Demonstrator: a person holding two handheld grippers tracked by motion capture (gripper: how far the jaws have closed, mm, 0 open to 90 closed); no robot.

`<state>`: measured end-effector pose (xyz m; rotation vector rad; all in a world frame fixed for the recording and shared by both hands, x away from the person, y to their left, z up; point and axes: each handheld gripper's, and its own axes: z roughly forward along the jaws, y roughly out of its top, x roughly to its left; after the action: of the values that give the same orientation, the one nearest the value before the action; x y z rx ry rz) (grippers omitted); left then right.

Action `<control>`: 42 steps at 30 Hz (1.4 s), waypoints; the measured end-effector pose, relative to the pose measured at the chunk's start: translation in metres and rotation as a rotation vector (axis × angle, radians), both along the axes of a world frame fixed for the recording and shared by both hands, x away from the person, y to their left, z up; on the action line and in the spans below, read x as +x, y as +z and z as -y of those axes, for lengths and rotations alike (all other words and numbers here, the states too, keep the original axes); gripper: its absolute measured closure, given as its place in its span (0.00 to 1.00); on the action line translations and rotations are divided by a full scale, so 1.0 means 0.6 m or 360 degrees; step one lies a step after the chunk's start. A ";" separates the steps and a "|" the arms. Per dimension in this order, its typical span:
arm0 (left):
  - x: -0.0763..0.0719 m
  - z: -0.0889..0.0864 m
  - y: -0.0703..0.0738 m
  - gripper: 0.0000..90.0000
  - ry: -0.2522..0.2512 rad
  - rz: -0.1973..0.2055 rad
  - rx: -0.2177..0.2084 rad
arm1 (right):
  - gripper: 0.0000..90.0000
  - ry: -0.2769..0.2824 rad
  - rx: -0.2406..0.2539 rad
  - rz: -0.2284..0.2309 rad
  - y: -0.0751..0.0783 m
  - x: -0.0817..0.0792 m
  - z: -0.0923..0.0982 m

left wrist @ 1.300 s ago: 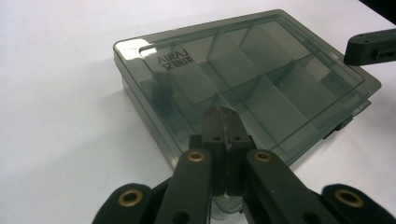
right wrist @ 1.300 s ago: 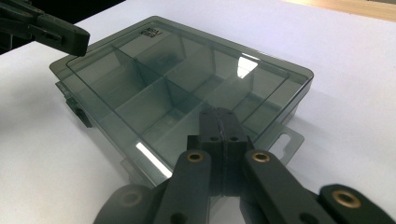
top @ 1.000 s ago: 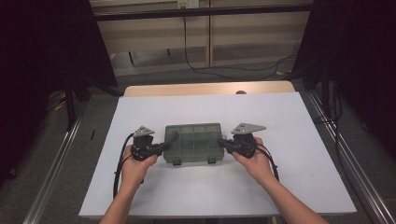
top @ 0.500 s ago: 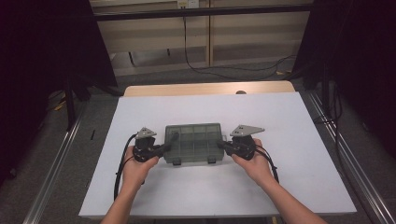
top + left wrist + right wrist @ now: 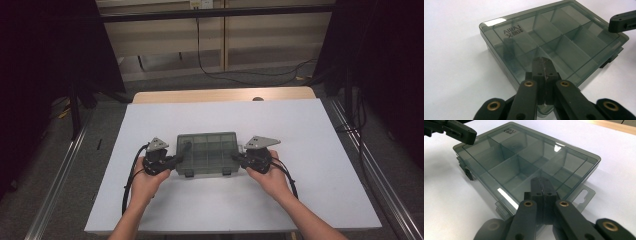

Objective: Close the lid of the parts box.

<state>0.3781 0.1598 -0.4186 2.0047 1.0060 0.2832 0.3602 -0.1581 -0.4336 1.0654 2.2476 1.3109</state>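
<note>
Flanking a smoky plastic box (image 5: pixel 208 154) with both grippers, we're poised at its two short ends.

We've got the left gripper (image 5: pixel 181 153) at the box's left end, its jaws pressed together with nothing between them, tips over the lid's edge (image 5: pixel 543 65). On the right, the right gripper (image 5: pixel 240 159) has its jaws pressed together too, tips over the lid at the right end (image 5: pixel 541 185). Our box lies flat and closed on the white table (image 5: pixel 310 150), a bit nearer than its middle, latches facing us, divided compartments showing through the tinted lid, a hang tab (image 5: pixel 584 193) sticking out at its right end.
</note>
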 end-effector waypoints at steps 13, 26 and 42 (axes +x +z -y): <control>-0.007 0.001 -0.003 0.99 -0.0001 0.0046 -0.0020 | 0.98 -0.0015 0.0009 0.0047 -0.004 -0.006 -0.001; -0.016 -0.004 0.009 0.60 -0.0009 0.0084 -0.0094 | 0.65 -0.0050 0.0126 0.0085 -0.002 -0.018 0.015; -0.022 -0.009 0.011 0.27 -0.0068 0.0157 -0.0159 | 0.29 -0.0085 0.0240 0.0153 0.008 -0.034 0.048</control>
<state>0.3646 0.1649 -0.4119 1.9010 0.8968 0.3002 0.3395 -0.1871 -0.4288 1.0807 2.0640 1.4951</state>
